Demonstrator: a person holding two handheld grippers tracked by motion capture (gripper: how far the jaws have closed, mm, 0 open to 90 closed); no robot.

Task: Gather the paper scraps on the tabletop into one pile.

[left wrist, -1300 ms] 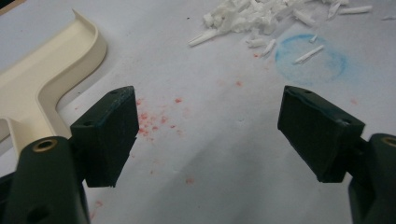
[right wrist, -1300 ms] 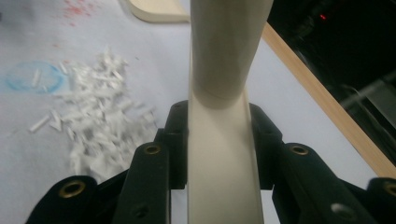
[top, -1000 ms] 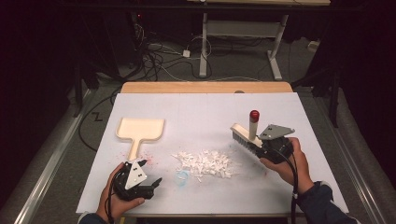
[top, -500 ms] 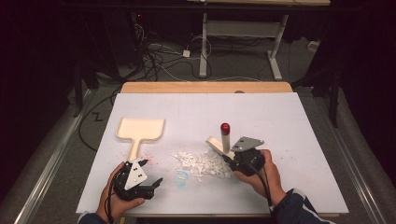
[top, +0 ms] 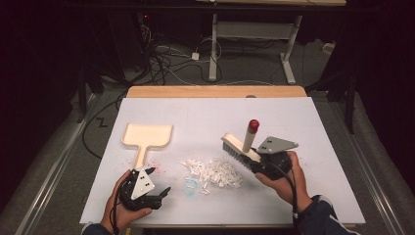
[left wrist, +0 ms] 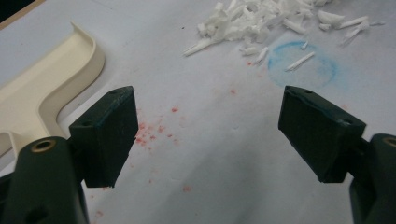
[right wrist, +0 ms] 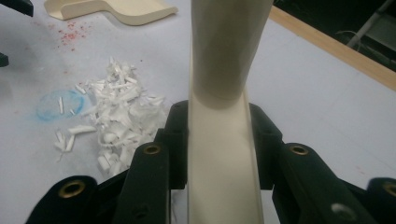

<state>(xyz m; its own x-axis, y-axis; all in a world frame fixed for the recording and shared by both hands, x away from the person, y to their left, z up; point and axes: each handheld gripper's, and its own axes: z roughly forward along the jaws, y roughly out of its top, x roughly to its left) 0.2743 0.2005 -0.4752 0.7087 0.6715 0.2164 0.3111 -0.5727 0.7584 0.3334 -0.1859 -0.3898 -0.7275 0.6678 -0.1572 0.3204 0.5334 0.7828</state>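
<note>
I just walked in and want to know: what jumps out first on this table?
A heap of white shreds lies in the middle of the white table. The right hand-held gripper clamps a cream brush with a red-tipped handle at the heap's right edge. A cream dustpan lies to the left, with the open left hand-held gripper near its handle.

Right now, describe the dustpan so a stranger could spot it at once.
Start at the white sheet covering the table and go to its left half. There, beyond the open left gripper, lies the dustpan, flat, its handle pointing toward the person. It is the only cream scoop-shaped thing, apart from the white shreds and the brush.
</note>
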